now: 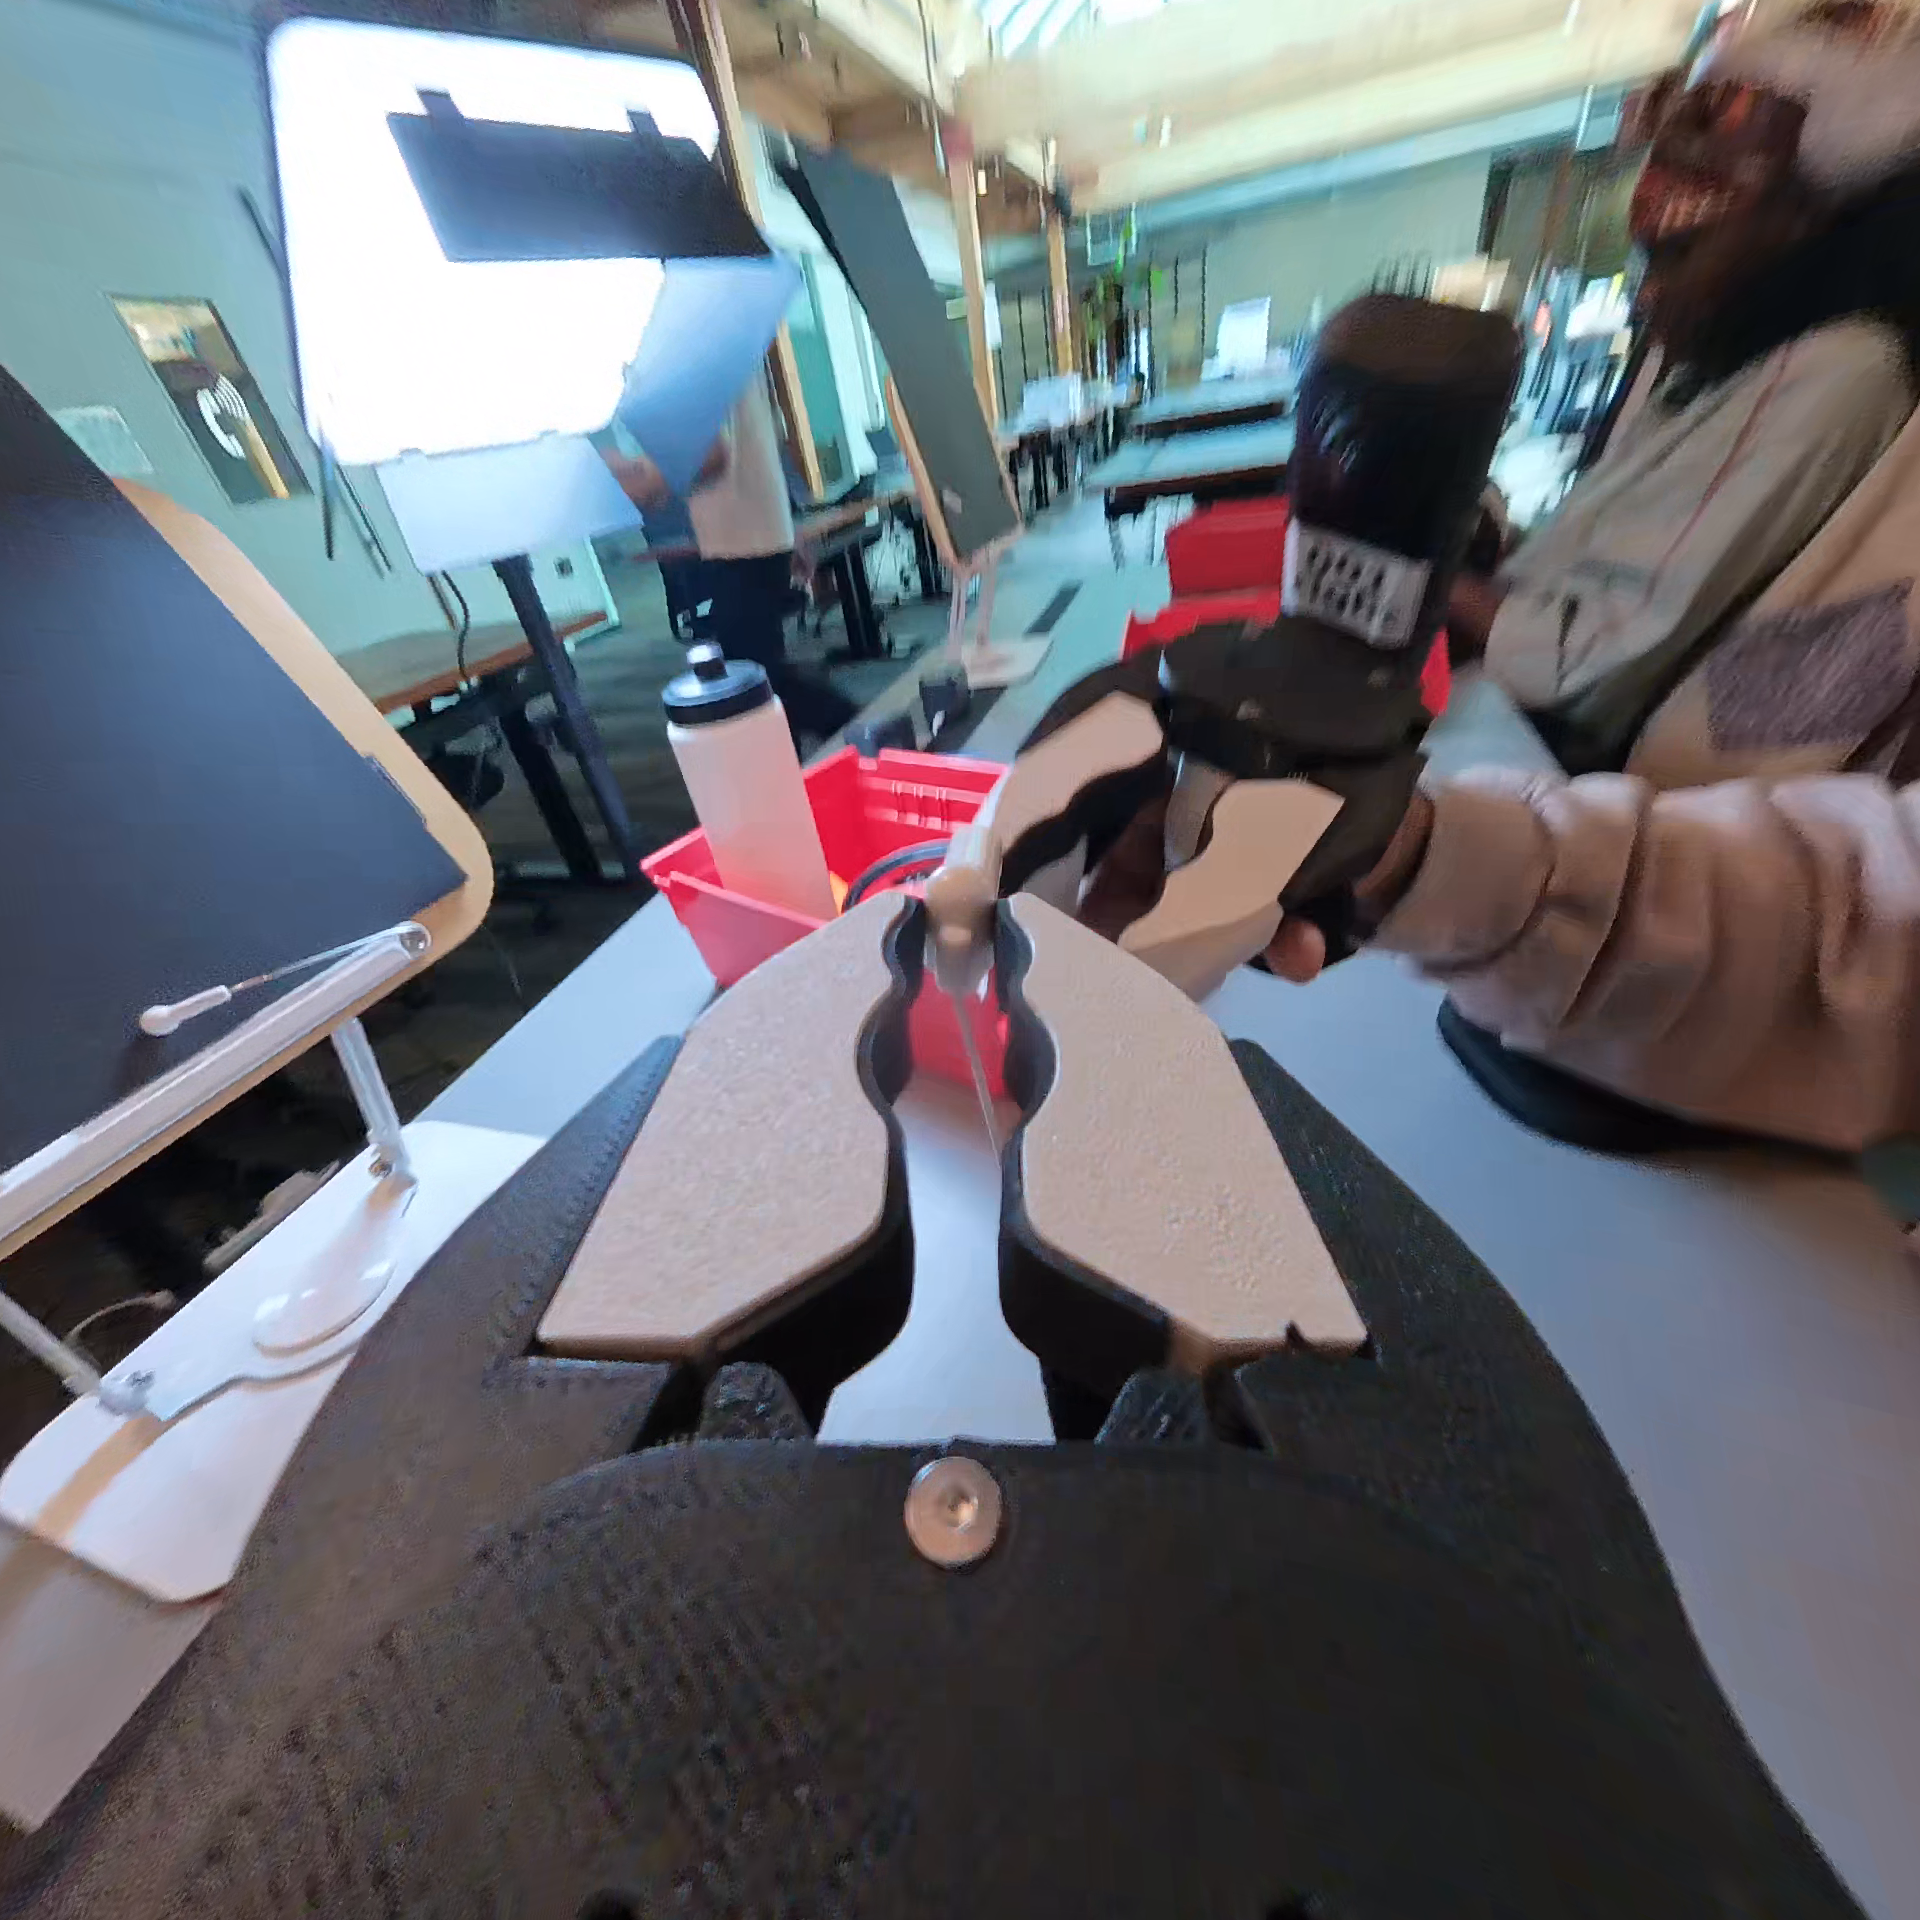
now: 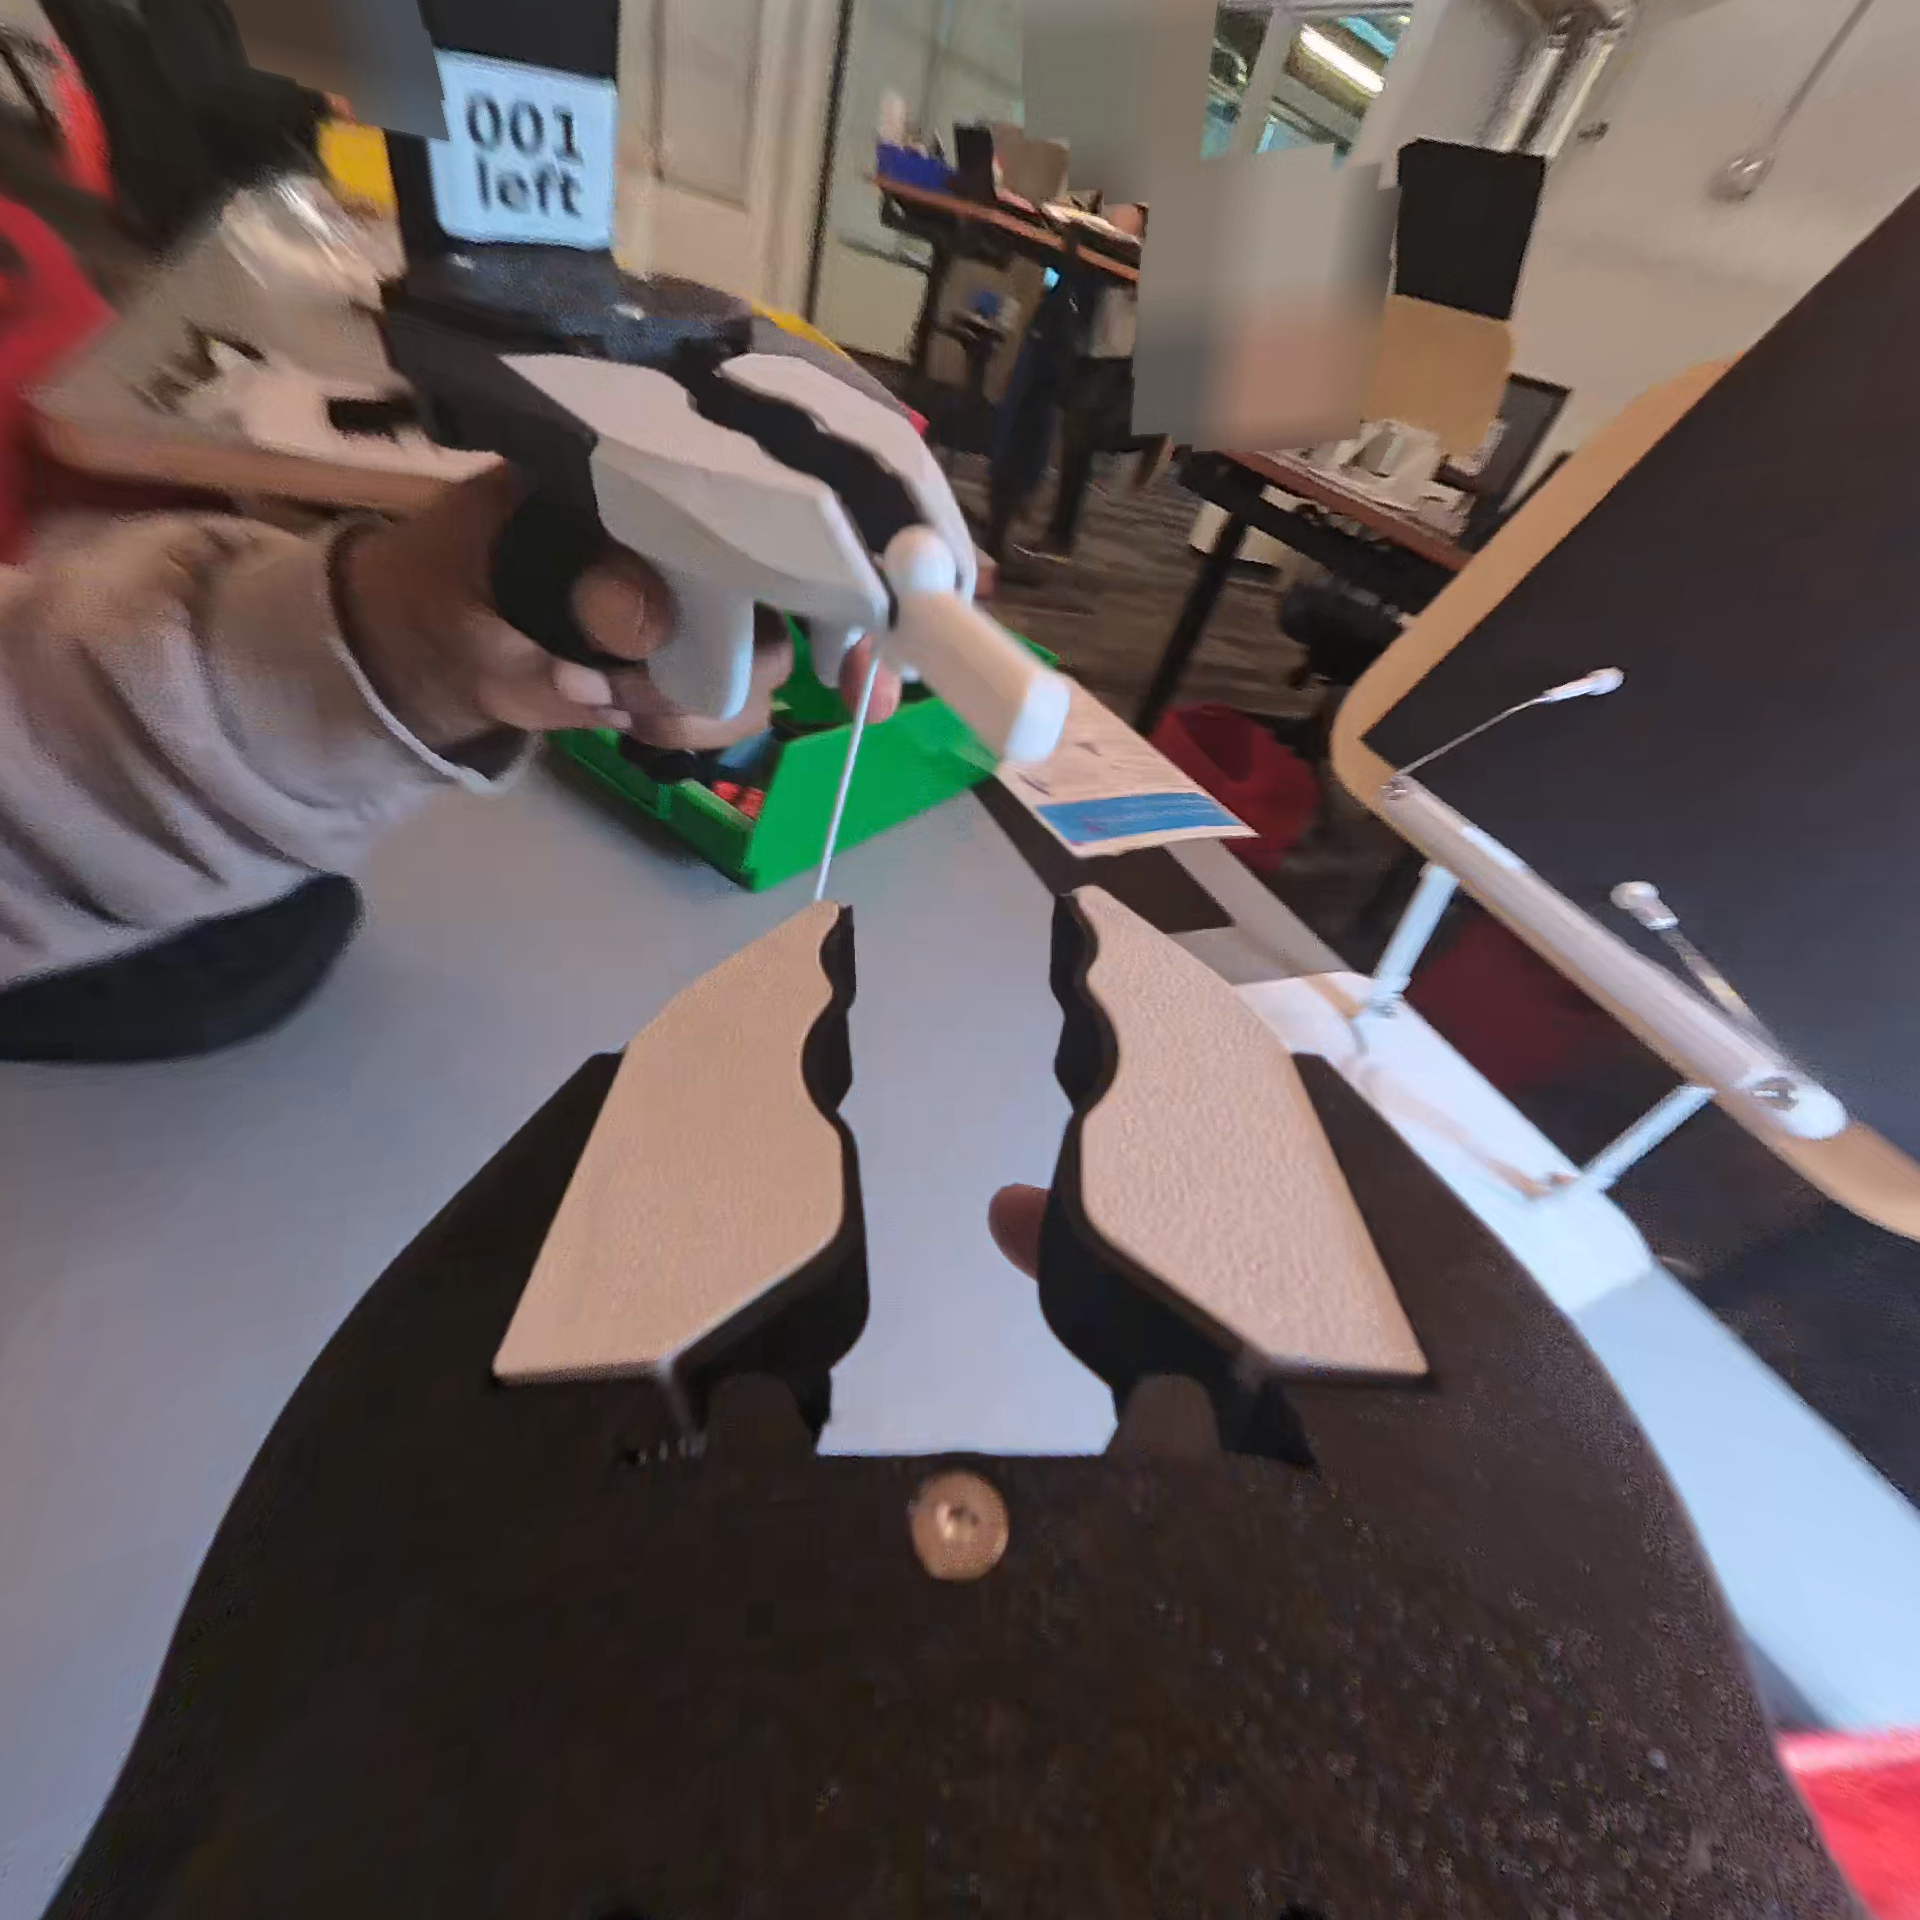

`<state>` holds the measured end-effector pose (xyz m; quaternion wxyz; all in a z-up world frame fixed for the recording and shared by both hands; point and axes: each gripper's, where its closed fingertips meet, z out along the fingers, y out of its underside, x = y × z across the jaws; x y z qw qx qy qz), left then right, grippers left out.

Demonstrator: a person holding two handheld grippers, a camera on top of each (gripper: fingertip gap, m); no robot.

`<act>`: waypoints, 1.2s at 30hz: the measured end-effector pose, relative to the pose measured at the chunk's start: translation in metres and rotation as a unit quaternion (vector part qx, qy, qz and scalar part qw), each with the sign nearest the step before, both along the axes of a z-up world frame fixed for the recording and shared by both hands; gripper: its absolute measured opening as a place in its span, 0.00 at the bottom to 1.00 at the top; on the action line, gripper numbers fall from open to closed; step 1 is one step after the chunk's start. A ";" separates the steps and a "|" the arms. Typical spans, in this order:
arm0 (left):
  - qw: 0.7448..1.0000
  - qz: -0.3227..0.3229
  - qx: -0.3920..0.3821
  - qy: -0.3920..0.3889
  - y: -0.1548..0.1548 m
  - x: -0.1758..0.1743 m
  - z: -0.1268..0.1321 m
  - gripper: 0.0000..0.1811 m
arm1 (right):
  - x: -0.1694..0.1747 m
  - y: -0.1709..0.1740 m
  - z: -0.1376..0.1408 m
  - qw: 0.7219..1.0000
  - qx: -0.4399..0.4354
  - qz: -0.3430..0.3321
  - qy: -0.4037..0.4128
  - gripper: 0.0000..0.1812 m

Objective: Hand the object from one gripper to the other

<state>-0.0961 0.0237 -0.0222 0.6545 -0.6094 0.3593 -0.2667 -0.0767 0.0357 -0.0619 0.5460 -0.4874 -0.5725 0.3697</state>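
The object is a thin tool with a white ball head, a cream handle with a white cap and a fine wire. My left gripper is shut on it at the fingertips, just below the ball. The wire hangs down between the fingers. In the right wrist view the left gripper holds the tool in the air, with the wire's tip just above my right gripper's left fingertip. My right gripper is open and empty. It also shows in the left wrist view, just behind the tool.
A red bin with a white bottle stands behind on the grey table. A black board on a white stand carries similar thin tools. A green box and a paper sheet lie farther off. The left gripper's tips are roughly 5 cm from the right gripper's.
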 end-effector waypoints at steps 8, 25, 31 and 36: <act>0.994 -0.046 -0.005 -0.102 -0.013 -0.003 0.026 0.07 | -0.018 -0.039 -0.021 0.985 -0.106 0.133 0.006 0.18; 0.984 -0.062 -0.007 -0.168 -0.017 -0.010 0.041 0.07 | -0.016 -0.032 -0.007 0.976 -0.152 0.138 0.077 0.02; 0.975 -0.089 -0.016 -0.203 -0.020 -0.004 0.043 0.07 | -0.029 -0.043 -0.018 0.968 -0.187 0.154 0.065 0.21; 0.973 -0.095 -0.017 -0.212 -0.021 -0.001 0.044 0.07 | -0.038 -0.051 -0.038 0.984 -0.112 0.138 0.029 0.01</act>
